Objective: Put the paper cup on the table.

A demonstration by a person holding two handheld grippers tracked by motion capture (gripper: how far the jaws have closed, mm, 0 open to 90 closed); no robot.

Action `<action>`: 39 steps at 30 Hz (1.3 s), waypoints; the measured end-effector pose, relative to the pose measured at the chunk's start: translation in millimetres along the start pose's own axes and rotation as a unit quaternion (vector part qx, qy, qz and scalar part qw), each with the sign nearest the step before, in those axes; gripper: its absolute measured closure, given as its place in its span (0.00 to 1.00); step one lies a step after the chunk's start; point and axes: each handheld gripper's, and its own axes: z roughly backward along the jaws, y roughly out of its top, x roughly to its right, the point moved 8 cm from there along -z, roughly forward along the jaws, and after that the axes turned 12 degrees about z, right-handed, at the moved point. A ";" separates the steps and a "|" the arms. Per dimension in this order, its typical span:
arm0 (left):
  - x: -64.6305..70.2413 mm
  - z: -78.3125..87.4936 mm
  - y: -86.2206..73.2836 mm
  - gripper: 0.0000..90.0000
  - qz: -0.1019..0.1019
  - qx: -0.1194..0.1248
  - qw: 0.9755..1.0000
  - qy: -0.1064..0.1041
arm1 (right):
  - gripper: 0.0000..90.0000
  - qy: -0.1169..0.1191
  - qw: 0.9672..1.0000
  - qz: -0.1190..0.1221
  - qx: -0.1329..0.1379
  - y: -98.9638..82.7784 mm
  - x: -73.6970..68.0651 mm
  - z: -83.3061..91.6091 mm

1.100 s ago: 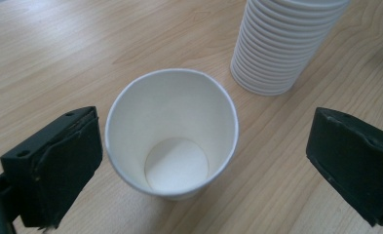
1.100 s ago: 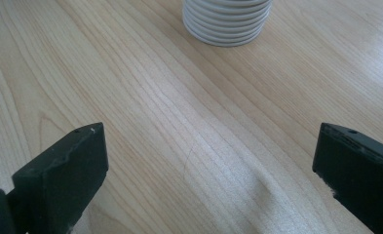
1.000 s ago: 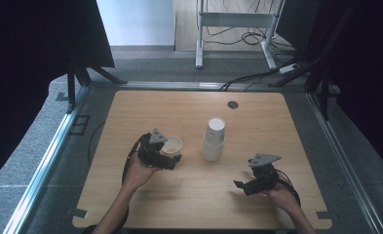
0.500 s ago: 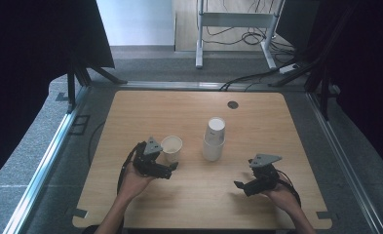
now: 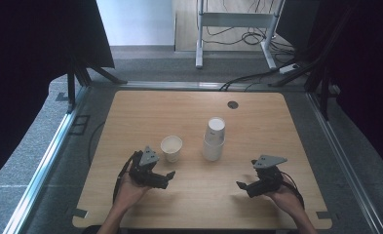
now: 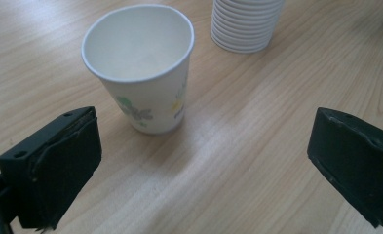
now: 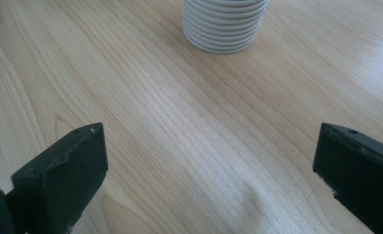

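1. Stack of cups [image 6: 247, 24]: cut off by the top edge in the left gripper view; the upper part is not seen.
2. The same stack is cropped at the top in the right gripper view; only the lowest rims are shown.
3. Single paper cup [image 6: 143, 68]: printed pattern partly turned away; the motif cannot be told.
4. Person's forearms are cut off by the bottom edge in the high view.
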 end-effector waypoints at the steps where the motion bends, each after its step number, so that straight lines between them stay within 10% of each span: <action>1: 0.2 1.0 -2.0 0.00 0.000 -0.001 1.000 0.000 | 0.00 0.000 1.000 0.000 0.000 -0.5 0.1 1.1; 26: 8.7 3.6 -44.9 0.00 0.001 -0.028 1.000 0.000 | 0.00 -0.009 1.000 -0.015 -0.020 -25.8 -5.1 13.7; 39: 10.7 -18.2 -69.3 0.00 0.000 -0.085 0.996 -0.007 | 0.00 0.005 0.998 -0.005 -0.066 -44.5 -12.5 -0.7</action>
